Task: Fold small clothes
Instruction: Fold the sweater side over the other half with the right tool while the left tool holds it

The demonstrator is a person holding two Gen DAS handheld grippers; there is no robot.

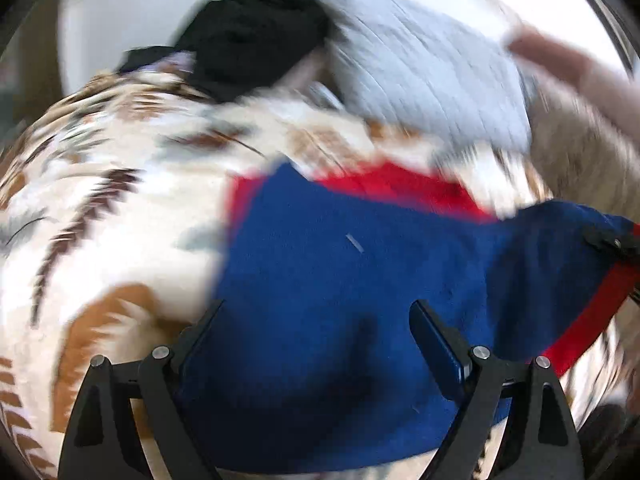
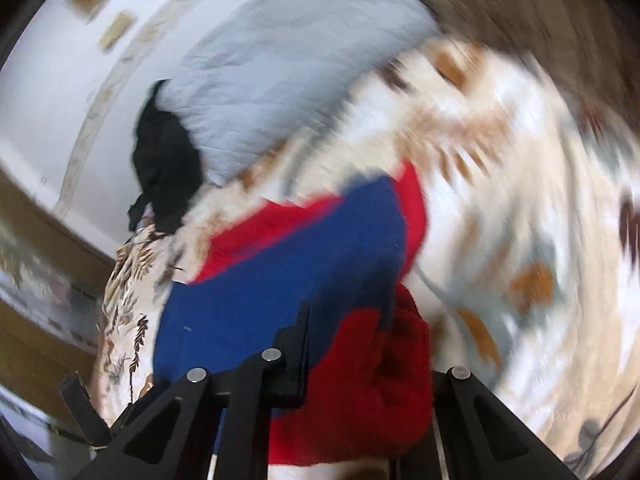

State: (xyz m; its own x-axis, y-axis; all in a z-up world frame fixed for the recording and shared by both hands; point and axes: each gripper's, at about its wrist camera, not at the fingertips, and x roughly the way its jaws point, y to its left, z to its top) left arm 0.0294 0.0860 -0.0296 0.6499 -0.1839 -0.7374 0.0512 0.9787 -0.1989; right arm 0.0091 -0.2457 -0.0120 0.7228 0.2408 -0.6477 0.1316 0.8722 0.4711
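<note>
A blue fleece garment with red trim (image 1: 340, 264) lies on a leaf-patterned bedspread (image 1: 100, 208). My left gripper (image 1: 318, 320) hovers just over the blue cloth, open, with nothing pinched between its fingers. At the right edge of the left wrist view, the right gripper (image 1: 612, 242) holds up a corner of the garment. In the right wrist view, the garment (image 2: 280, 272) stretches away, and a bunched red fold (image 2: 372, 384) sits in my right gripper (image 2: 360, 344), which is shut on it. Its right finger is hidden by the cloth. Both views are blurred.
A black garment (image 1: 256, 36) (image 2: 168, 168) lies crumpled at the far side beside a pale quilted pillow (image 1: 432, 76) (image 2: 280, 60). A person's arm (image 1: 580, 76) crosses the upper right. The bed's edge drops to a wooden floor (image 2: 36, 216) on the left.
</note>
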